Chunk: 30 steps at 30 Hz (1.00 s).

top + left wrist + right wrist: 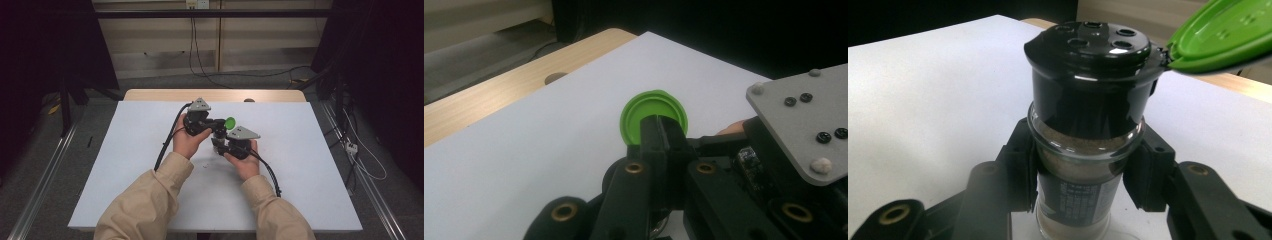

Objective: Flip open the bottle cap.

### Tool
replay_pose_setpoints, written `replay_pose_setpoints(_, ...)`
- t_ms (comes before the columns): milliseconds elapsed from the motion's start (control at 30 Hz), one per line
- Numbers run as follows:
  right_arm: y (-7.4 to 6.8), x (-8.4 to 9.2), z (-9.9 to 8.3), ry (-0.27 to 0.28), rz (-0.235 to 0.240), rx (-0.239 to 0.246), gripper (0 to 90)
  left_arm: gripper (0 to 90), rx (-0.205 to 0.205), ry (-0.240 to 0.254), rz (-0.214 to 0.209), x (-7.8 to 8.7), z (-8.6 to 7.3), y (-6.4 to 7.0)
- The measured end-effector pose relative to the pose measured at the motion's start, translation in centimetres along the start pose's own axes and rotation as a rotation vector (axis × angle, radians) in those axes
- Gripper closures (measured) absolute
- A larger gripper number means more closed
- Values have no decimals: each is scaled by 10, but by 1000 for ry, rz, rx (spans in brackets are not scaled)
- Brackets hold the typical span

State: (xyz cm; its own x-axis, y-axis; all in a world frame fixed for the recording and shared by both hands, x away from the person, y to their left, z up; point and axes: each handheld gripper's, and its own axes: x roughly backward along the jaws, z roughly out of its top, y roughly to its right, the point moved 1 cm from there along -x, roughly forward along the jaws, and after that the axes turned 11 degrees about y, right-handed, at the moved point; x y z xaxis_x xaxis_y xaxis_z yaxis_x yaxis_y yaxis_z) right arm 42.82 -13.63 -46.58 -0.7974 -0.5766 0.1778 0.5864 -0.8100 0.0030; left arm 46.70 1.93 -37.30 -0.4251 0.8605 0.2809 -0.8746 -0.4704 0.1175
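A white-topped rectangular counter (150, 150) with a pale wooden far edge (215, 95) stands on grey floor (45, 160). Behind it, a beige panelled wall (165, 45) carries dangling black cables (195, 50). Dark black curtains (45, 45) flank both sides.

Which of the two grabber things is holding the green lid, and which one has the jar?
The left gripper pinches the flipped-open green lid. The right gripper clamps the glass spice jar below its black cap.

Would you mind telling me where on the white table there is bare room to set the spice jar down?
The white table is bare left of the left gripper and right of the right gripper, out to both edges. It is crowded at the centre, where both grippers meet around the spice jar and its green lid.
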Motion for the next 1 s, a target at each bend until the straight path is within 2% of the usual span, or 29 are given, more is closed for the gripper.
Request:
replay_pose_setpoints(200,1,2,0,-2,-11,-25,506,855,3,2,1,4,0,0)
replay_pose_setpoints(367,3,5,2,-10,-35,-43,371,758,2,-2,0,7,0,0)
replay_pose_setpoints(433,4,7,3,-9,-33,-51,369,710,10,3,1,8,-1,1)
replay_pose_setpoints(567,4,11,3,-15,-39,-59,297,631,21,9,1,10,-2,1)
replay_pose_setpoints(733,3,16,4,-11,-28,-75,235,566,27,7,-15,16,-5,2)
replay_pose_setpoints(800,2,18,5,-15,-20,-67,225,536,19,12,-3,19,-6,1)
replay_pose_setpoints(867,0,21,6,-10,-15,-70,213,505,30,19,-3,23,-7,1)
replay_pose_setpoints(1000,0,25,7,-14,-13,-78,189,441,26,15,-5,28,-8,1)
